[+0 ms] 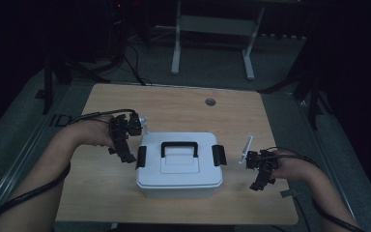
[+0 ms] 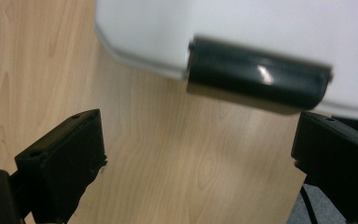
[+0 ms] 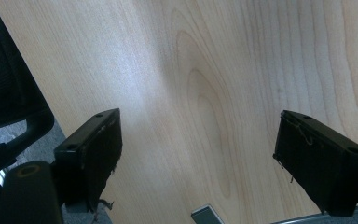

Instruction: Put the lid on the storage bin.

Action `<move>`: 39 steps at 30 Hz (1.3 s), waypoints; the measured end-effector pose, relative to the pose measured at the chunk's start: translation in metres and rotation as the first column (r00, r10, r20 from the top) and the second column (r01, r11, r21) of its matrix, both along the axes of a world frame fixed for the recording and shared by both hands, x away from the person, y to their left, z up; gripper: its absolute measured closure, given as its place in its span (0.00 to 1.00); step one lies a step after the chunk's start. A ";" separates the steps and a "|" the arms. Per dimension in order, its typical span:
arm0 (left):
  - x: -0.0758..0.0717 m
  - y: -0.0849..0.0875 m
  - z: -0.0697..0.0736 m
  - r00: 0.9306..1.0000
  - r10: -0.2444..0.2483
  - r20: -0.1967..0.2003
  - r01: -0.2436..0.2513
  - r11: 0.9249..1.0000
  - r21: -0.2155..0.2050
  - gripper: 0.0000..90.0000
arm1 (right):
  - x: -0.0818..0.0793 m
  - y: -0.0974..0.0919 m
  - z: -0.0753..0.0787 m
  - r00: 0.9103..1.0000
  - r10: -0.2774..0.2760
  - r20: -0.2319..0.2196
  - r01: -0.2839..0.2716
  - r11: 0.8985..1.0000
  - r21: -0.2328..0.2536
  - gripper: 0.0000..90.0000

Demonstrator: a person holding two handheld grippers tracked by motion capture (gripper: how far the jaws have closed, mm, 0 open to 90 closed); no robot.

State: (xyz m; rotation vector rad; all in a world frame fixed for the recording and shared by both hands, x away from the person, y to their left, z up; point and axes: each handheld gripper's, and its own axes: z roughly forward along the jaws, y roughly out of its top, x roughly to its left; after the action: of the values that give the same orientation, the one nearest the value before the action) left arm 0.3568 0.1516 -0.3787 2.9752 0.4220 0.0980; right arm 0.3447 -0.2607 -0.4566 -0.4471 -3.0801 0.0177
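Note:
A white lidded box (image 1: 179, 164) with a black carry handle (image 1: 179, 146) stands at the middle of the wooden table (image 1: 174, 104). Black latches sit on its left end (image 1: 141, 156) and right end (image 1: 219, 154). My left gripper (image 1: 125, 152) hovers just off the left end, pointing down. In the left gripper view its jaws (image 2: 199, 128) stand wide apart above bare wood, and the left latch (image 2: 258, 77) lies just beyond them, untouched. My right gripper (image 1: 258, 183) hangs to the right of the box, apart from it. Its jaws (image 3: 200, 119) are open over bare wood.
A round cable hole (image 1: 210, 102) sits near the table's far edge. A small grey tag (image 1: 287, 193) lies by the front right edge, close to the right gripper. A white desk frame (image 1: 212, 29) stands on the floor behind. A dark chair part (image 3: 4, 84) shows beside the table edge.

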 end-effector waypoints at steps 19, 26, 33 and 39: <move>-0.015 0.061 -0.022 0.995 0.094 -0.018 -0.094 0.996 0.011 0.03 | -0.002 -0.004 0.000 1.000 -0.009 0.002 0.009 1.000 0.005 0.16; -0.023 0.084 -0.042 0.991 0.127 -0.045 -0.126 0.992 0.020 0.03 | -0.002 -0.005 -0.001 1.000 -0.014 0.007 0.014 1.000 0.010 0.16; -0.028 0.098 -0.061 0.987 0.150 -0.065 -0.147 0.988 0.038 0.03 | -0.003 -0.006 -0.002 1.000 -0.017 0.010 0.017 1.000 0.016 0.16; -0.034 0.106 -0.076 0.984 0.162 -0.075 -0.158 0.986 0.052 0.03 | -0.003 -0.007 -0.004 1.000 -0.018 0.012 0.018 1.000 0.020 0.16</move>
State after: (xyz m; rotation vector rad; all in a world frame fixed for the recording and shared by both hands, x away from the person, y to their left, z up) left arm 0.3229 0.2574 -0.4544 2.9929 0.6777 0.0058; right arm 0.3415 -0.2675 -0.4610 -0.4755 -3.0849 -0.0158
